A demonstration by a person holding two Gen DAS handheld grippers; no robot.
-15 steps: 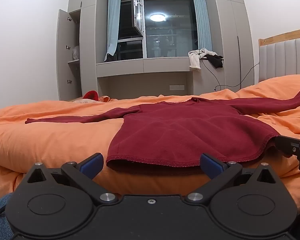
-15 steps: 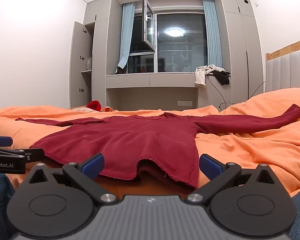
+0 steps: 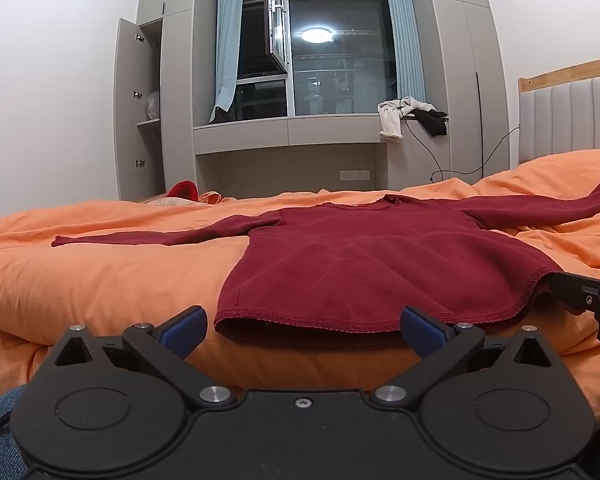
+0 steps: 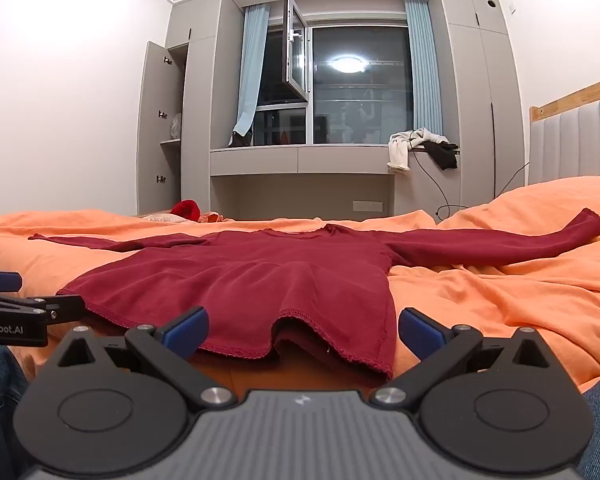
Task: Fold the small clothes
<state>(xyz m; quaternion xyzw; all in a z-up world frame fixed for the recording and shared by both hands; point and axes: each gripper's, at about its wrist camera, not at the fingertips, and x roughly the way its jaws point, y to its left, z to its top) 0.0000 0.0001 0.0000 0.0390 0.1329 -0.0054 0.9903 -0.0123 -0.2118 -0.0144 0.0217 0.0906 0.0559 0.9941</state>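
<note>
A dark red long-sleeved top (image 3: 372, 264) lies flat on the orange bedcover (image 3: 100, 280), sleeves spread left and right, hem toward me. It also shows in the right wrist view (image 4: 260, 280). My left gripper (image 3: 302, 326) is open and empty, its blue pads either side of the hem's left part, just short of it. My right gripper (image 4: 302, 326) is open and empty, in front of the hem's right corner. Each gripper shows at the edge of the other's view.
The bedcover (image 4: 500, 300) is wrinkled on the right and rises toward a padded headboard (image 3: 572, 116). A small red item (image 3: 184, 191) lies at the bed's far edge. Beyond stand a window ledge with clothes (image 3: 396, 118) and an open cupboard (image 3: 140, 112).
Both grippers have risen or tilted slightly, so the top sits a little lower in both views. The top has not moved and both jaws remain open.
</note>
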